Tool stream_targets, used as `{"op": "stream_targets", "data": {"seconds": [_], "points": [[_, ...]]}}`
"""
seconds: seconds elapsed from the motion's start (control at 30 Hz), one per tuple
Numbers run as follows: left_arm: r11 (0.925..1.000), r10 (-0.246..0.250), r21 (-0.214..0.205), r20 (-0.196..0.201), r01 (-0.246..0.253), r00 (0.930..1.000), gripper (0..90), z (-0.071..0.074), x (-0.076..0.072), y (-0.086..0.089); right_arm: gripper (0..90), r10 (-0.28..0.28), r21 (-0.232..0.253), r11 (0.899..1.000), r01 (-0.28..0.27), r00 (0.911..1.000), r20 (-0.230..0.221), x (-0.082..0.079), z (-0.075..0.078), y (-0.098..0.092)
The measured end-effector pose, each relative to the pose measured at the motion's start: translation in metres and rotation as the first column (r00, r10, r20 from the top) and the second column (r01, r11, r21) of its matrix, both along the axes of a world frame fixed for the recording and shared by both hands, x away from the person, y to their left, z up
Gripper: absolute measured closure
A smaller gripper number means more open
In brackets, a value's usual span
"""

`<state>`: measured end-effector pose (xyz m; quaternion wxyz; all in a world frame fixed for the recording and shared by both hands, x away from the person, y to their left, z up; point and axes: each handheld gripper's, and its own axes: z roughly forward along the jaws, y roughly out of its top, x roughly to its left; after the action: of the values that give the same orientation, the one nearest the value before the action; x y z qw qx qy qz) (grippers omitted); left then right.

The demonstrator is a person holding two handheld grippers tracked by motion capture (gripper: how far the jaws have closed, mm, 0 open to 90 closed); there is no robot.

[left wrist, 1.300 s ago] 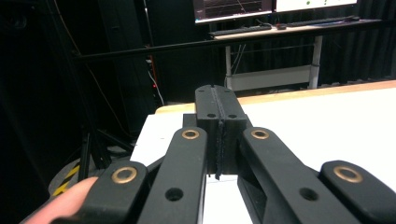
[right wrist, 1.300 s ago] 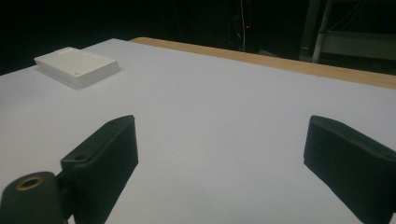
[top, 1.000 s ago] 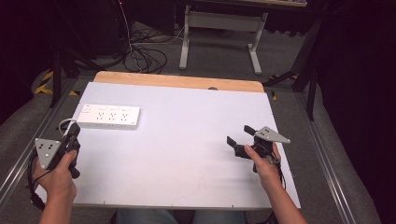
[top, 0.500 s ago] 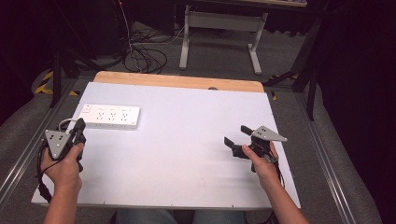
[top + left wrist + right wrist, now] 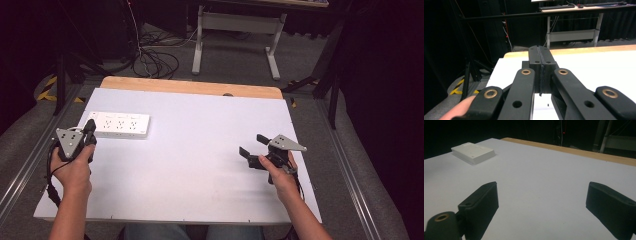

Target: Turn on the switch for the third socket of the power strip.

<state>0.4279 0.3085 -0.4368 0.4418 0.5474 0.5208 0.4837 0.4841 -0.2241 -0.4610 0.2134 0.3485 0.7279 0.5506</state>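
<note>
The power strip lies near my table's far left corner. My left gripper hovers just before its left end; my right gripper sits near the right edge.

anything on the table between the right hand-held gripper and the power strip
Nothing: in the high view the white table lies bare between the right hand-held gripper and the power strip; the right gripper view agrees.
</note>
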Motion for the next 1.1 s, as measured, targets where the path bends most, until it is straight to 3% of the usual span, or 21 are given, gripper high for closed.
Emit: {"op": "stream_targets", "data": {"seconds": [0.3,0.53,0.77,1.1], "points": [[0.999,-0.003,0.045,-0.01,0.003,1.0,89.9,0.008,0.01,-0.001,11.0,0.003,0.0,1.0,-0.003,1.0,0.0,0.0,0.0,0.0],[0.9987,-0.013,0.049,-0.024,0.014,0.9996,89.8,0.007,0.018,-0.004,11.0,0.004,0.002,1.0,-0.004,1.0,-0.001,0.0,0.0,0.001],[0.9978,-0.022,0.061,-0.047,0.025,0.9987,89.8,0.007,0.028,-0.006,11.0,0.004,0.0,1.0,-0.004,1.0,0.001,0.0,0.0,0.001],[0.9924,-0.041,0.113,-0.087,0.05,0.9953,89.8,0.01,0.042,-0.005,11.0,-0.001,0.0,1.0,0.001,1.0,-0.004,0.0,0.0,0.0]]}}
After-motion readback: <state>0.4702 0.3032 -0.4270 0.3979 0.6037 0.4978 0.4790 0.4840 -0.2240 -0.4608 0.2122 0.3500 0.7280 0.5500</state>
